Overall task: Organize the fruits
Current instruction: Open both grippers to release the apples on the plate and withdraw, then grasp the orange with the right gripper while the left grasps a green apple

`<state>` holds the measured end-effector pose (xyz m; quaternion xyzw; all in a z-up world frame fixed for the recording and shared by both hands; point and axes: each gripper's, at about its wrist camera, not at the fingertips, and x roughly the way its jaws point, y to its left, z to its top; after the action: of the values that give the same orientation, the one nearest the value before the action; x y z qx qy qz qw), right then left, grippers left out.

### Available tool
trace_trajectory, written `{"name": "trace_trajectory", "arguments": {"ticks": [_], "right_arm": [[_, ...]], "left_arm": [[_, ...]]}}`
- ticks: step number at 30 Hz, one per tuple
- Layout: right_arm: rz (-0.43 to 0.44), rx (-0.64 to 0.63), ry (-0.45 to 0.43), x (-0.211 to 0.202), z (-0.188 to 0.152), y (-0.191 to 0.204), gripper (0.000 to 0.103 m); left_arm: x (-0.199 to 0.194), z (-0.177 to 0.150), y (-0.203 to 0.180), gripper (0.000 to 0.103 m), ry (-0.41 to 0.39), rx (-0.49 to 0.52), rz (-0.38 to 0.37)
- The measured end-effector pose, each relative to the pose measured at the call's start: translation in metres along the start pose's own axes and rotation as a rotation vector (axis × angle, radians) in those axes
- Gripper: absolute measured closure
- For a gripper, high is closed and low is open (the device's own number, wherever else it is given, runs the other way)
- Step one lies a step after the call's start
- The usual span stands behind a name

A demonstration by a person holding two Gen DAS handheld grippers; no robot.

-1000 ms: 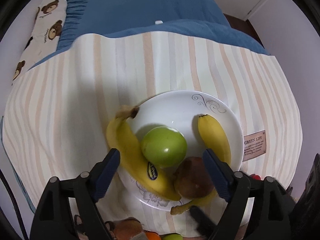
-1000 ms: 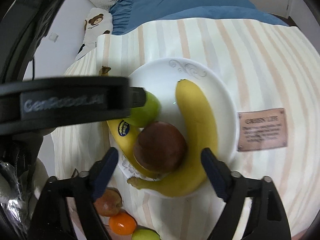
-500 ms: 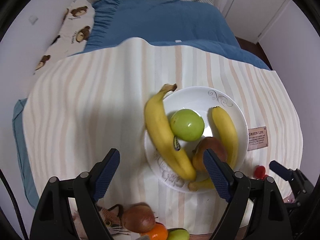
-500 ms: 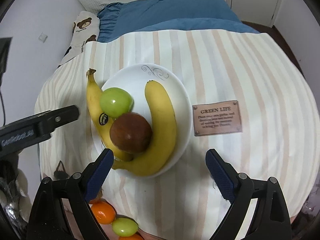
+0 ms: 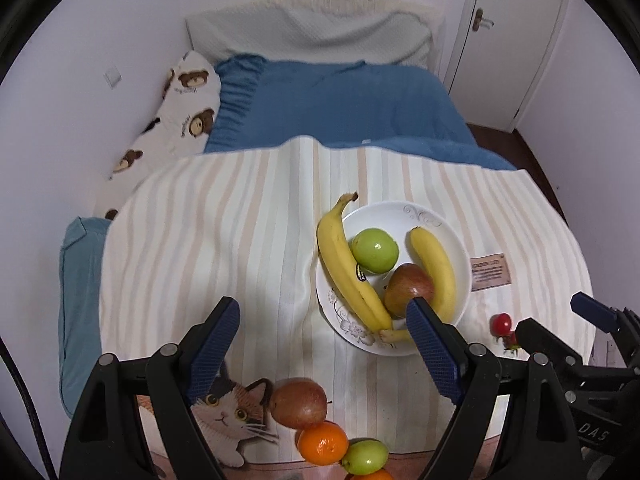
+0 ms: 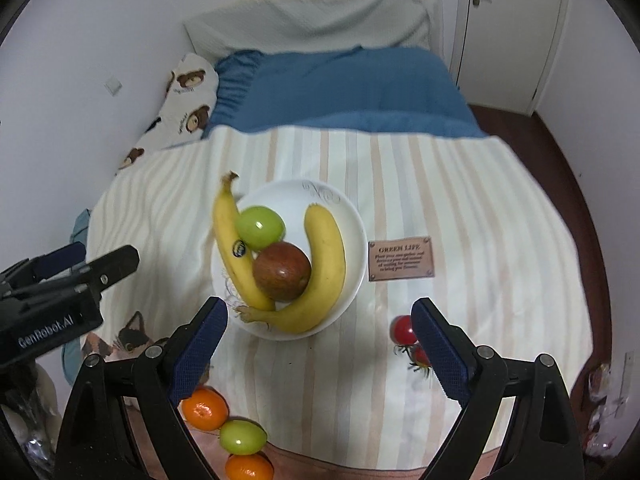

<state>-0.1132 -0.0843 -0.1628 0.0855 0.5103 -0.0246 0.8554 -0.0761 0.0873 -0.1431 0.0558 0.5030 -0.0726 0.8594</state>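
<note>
A white plate on the striped cloth holds two bananas, a green apple and a red-brown apple. Loose fruit lies at the near edge: a reddish apple, an orange, a green apple and another orange. Small red fruits lie right of the plate. My left gripper is open and empty, high above the cloth. My right gripper is open and empty too.
The striped cloth covers a table in front of a bed with a blue blanket and a bear-print pillow. A brown label is sewn beside the plate. A cat picture shows at the near left. A door stands at the right.
Both grippers have pulled up and back from the plate, so the whole table, the bed and the loose fruit at the near edge have come into view. The plate's fruit has stayed put.
</note>
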Motion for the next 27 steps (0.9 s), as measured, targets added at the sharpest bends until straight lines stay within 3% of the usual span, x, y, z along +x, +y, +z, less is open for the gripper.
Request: {"name": "trace_trajectory", "arguments": {"ticks": [10, 18, 23, 26, 27], "right_arm": [[0.021, 0.003, -0.116, -0.071, -0.012, 0.01, 0.008], [0.06, 0.028, -0.134, -0.095, -0.023, 0.014, 0.008], [0.13, 0.036, -0.02, -0.074, -0.044, 0.02, 0.008], [0.201, 0.039, 0.126, -0.036, -0.074, 0.027, 0.008], [0.222, 0.043, 0.172, -0.023, -0.085, 0.029, 0.008]], "left_arm": [[-0.067, -0.011, 0.0, 0.018, -0.125, 0.009, -0.018], [-0.082, -0.024, 0.004, 0.018, -0.135, -0.015, -0.027], [-0.073, -0.043, 0.016, 0.018, -0.099, -0.035, 0.004], [-0.054, -0.069, 0.026, 0.001, -0.041, -0.031, 0.053], [-0.045, -0.081, 0.031, 0.001, -0.012, -0.027, 0.079]]}}
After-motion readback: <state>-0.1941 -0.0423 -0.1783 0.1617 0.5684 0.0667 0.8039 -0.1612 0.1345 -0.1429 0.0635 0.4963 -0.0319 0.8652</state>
